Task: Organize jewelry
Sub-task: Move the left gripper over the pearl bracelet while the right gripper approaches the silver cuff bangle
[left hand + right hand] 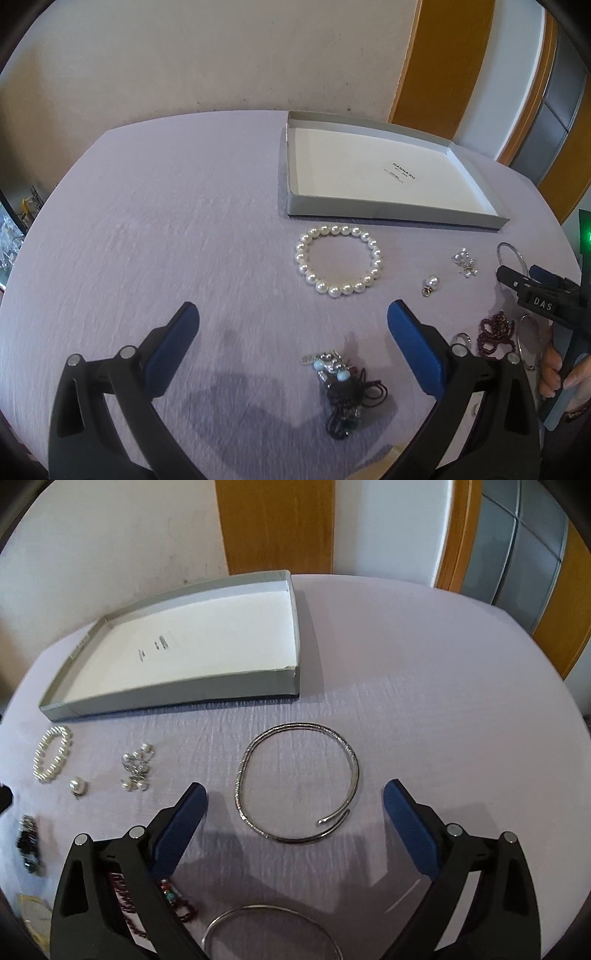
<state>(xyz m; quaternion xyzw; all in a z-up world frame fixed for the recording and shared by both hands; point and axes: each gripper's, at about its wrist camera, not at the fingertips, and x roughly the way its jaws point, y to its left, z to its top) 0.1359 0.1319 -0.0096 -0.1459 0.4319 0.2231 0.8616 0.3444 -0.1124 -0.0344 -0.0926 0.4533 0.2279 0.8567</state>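
Nearest the left gripper (291, 317), whose blue-padded fingers (413, 347) are spread wide and hold nothing, lies a tangle of black cord and pale blue beads (341, 387) on the lilac tablecloth (166, 240); it sits between the two fingers, touching neither. Off to that gripper's right, partly hidden behind its arm, are a small ring (461, 338) and a heap of dark red beads (496, 332); a hand (554, 365) grips the handle of the other tool at the frame edge. Farther out rests a pearl bracelet (338, 260), laid flat in a closed loop; beside it to the right are a single pearl earring (429, 285) and a small cluster of silver and pearl pieces (464, 263).

The right gripper (295, 801) is likewise released, jaws wide and empty; a plain silver bangle (266, 928) lies just under it (cut off by the lower edge), and more red beads (184, 910) show beside its left finger. Ahead of its fingertips sits an open silver cuff bangle (297, 781), flat on the cloth and touching nothing.

Farthest away, near the wall, stands a shallow grey box (177, 698) with a white floor and small printed lettering; no jewelry lies in it.
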